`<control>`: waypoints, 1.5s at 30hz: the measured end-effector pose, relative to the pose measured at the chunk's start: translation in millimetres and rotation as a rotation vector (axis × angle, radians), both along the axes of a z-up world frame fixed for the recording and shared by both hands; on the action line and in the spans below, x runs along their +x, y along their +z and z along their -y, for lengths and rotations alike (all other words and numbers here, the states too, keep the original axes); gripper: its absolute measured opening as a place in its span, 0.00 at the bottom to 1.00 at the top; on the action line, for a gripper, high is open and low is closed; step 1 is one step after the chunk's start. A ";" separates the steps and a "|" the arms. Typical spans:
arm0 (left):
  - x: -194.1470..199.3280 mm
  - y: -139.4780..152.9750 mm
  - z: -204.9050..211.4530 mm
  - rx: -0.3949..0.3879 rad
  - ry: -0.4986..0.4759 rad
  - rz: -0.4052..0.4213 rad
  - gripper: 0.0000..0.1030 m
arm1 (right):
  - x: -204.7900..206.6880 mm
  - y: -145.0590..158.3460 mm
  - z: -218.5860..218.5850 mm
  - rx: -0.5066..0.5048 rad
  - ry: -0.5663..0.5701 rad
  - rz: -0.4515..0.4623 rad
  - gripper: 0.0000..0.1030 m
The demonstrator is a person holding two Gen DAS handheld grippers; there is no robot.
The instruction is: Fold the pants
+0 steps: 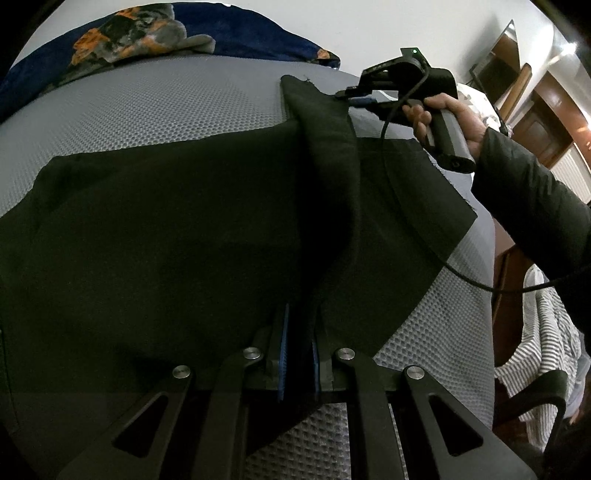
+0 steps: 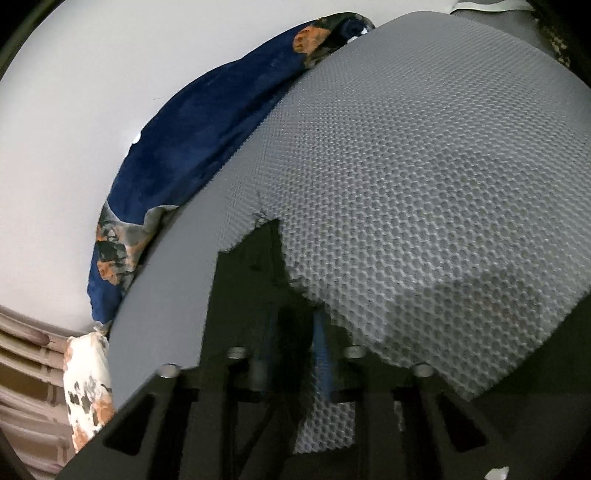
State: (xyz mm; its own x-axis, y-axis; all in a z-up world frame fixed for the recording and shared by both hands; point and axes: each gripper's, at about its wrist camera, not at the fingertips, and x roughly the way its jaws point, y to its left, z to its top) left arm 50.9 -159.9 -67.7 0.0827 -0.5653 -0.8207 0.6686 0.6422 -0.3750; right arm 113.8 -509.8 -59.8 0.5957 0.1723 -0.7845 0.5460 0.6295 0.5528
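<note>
Black pants [image 1: 166, 229] lie spread on a grey honeycomb-mesh mattress [image 1: 166, 107]. My left gripper [image 1: 298, 354] is shut on a raised fold of the pants at the near edge. The fold runs as a ridge to the far edge, where my right gripper [image 1: 354, 96], held by a hand, pinches the other end. In the right wrist view my right gripper [image 2: 295, 343] is shut on a black corner of the pants [image 2: 255, 266] above the mattress [image 2: 424, 184].
A dark blue blanket with orange patches [image 1: 155, 33] lies along the far edge by the white wall, also in the right wrist view [image 2: 192, 162]. A striped cloth on a chair [image 1: 546, 332] stands to the right of the bed. A cable [image 1: 424, 236] hangs from the right gripper.
</note>
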 end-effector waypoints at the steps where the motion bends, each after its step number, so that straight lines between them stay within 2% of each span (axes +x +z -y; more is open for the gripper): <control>1: -0.2 0.2 0.2 0.001 0.001 0.001 0.10 | 0.0 3.3 -1.3 -0.017 0.006 0.002 0.07; 7: -1.8 1.5 3.6 0.015 0.004 0.016 0.10 | -19.7 51.2 -11.8 -0.192 0.010 0.039 0.04; 11: -4.6 3.5 8.1 0.030 0.002 0.034 0.10 | -66.6 98.9 -9.1 -0.351 -0.024 0.034 0.03; 14: -10.7 5.3 13.7 0.043 -0.012 0.068 0.10 | -127.3 119.3 -5.4 -0.456 -0.071 -0.032 0.03; 17: -19.7 6.6 19.8 0.070 -0.037 0.116 0.11 | -179.7 108.6 -4.3 -0.478 -0.127 -0.121 0.03; 19: -23.5 6.5 23.1 0.081 -0.058 0.140 0.11 | -216.6 85.8 -3.5 -0.466 -0.170 -0.196 0.03; 23: -30.6 6.8 31.1 0.109 -0.111 0.191 0.11 | -258.1 29.4 1.0 -0.381 -0.219 -0.304 0.02; 25: -30.9 7.5 33.3 0.122 -0.133 0.202 0.12 | -268.0 20.5 2.6 -0.358 -0.245 -0.294 0.02; 30: -34.8 8.1 35.7 0.147 -0.158 0.223 0.12 | -262.9 33.6 6.2 -0.390 -0.245 -0.253 0.02; 33: -43.6 11.8 36.1 0.128 -0.183 0.230 0.12 | -259.7 33.8 4.8 -0.430 -0.240 -0.259 0.02; 37: -54.6 10.2 36.9 0.137 -0.222 0.266 0.12 | -264.4 21.7 8.7 -0.384 -0.266 -0.259 0.02; 41: -49.9 7.9 36.2 0.133 -0.206 0.258 0.15 | -267.4 20.1 8.6 -0.373 -0.286 -0.243 0.02; 42: -49.1 8.7 35.9 0.129 -0.206 0.254 0.17 | -266.4 19.9 8.2 -0.378 -0.280 -0.243 0.02; 44: -46.9 11.1 34.5 0.121 -0.208 0.223 0.35 | -266.6 18.9 9.5 -0.370 -0.278 -0.245 0.02; 45: -43.6 14.0 31.6 0.109 -0.193 0.197 0.55 | -266.8 18.6 10.3 -0.366 -0.277 -0.246 0.02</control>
State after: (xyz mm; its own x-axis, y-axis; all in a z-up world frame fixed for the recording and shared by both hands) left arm 7.3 -191.5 -53.7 0.1456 -0.4950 -0.8566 0.8353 0.5255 -0.1617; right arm -153.0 -520.1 -41.2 0.3706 -0.2778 -0.8863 0.8055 0.5712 0.1578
